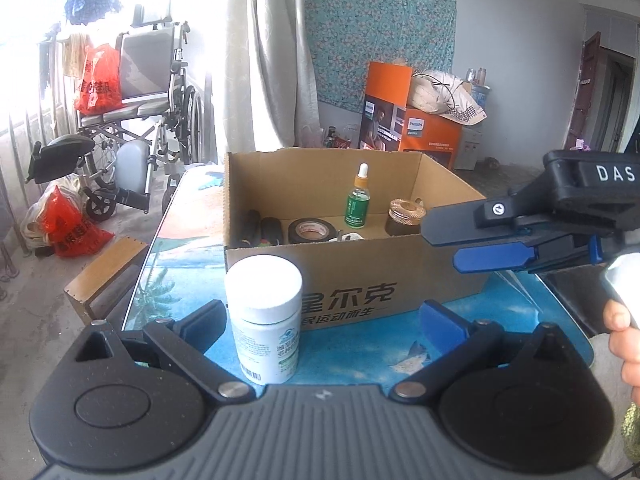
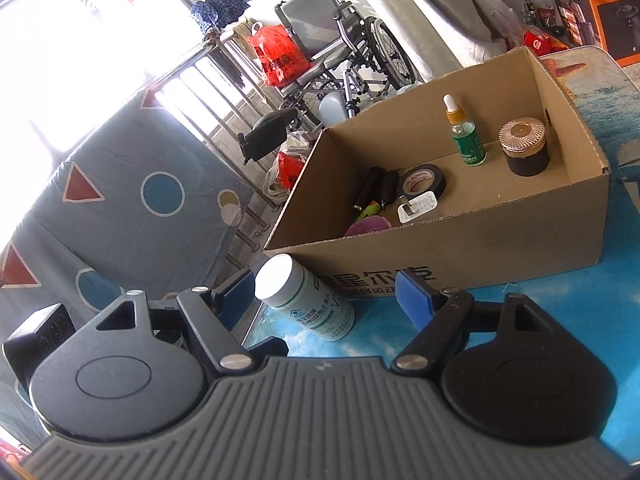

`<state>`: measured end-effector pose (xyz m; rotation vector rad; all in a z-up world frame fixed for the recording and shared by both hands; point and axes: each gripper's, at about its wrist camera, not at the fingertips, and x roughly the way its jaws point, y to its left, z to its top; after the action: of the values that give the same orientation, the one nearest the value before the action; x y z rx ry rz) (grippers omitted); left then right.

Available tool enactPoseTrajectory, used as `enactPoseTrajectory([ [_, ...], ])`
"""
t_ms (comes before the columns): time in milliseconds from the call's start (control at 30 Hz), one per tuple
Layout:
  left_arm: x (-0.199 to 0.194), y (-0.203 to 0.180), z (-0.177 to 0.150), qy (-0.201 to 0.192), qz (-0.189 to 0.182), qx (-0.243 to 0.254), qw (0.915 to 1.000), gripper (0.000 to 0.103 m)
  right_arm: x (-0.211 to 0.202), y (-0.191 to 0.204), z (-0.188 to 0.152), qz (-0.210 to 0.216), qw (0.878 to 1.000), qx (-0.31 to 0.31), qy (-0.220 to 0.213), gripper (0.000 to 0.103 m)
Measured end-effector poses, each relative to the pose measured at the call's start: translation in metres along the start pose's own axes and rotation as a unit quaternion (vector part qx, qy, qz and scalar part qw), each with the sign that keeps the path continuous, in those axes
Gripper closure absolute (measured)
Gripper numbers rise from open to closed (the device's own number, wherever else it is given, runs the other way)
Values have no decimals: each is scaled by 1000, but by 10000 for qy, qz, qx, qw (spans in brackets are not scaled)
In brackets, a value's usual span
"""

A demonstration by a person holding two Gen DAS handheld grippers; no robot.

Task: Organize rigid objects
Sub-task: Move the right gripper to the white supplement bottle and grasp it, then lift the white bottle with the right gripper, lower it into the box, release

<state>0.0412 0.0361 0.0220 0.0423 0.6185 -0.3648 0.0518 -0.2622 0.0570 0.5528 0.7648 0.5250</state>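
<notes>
A white pill bottle (image 1: 264, 318) with a white cap stands on the blue table in front of an open cardboard box (image 1: 360, 276). My left gripper (image 1: 324, 320) is open, the bottle just inside its left finger. My right gripper (image 2: 326, 294) is open too, the same bottle (image 2: 306, 300) between its fingers near the left one; it also shows at the right of the left wrist view (image 1: 460, 246). In the box stand a green dropper bottle (image 2: 464, 132) and a dark jar with a gold lid (image 2: 524, 148), beside a roll of black tape (image 2: 424, 182).
The box (image 2: 480, 248) also holds a white plug (image 2: 418, 206) and small dark items. A wheelchair (image 1: 148, 120) with a red bag stands left of the table. An orange Philips carton (image 1: 412, 124) sits behind. A wooden stool (image 1: 104, 276) is by the table's left edge.
</notes>
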Motion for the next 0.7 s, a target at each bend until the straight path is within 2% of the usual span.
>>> enactPoseTrajectory([
  [133,18,7,-3,-42,310,116,9994,0,38,11,5,164,9997,12,189,26],
  [333,46,17,-3,17,404,135,9991,6,83,13,9,270,9985,174,443,39],
  [500,56,26,-4,129,375,-35,9992,23,109,14,9,237,9980,195,556,51],
  [567,57,28,-4,131,342,-94,9993,35,116,13,8,249,9977,209,600,56],
  [667,57,28,-6,175,219,-172,9995,48,120,13,5,308,9974,237,613,63],
  [700,57,27,-6,175,229,-165,9994,48,120,12,5,326,9973,260,601,63],
])
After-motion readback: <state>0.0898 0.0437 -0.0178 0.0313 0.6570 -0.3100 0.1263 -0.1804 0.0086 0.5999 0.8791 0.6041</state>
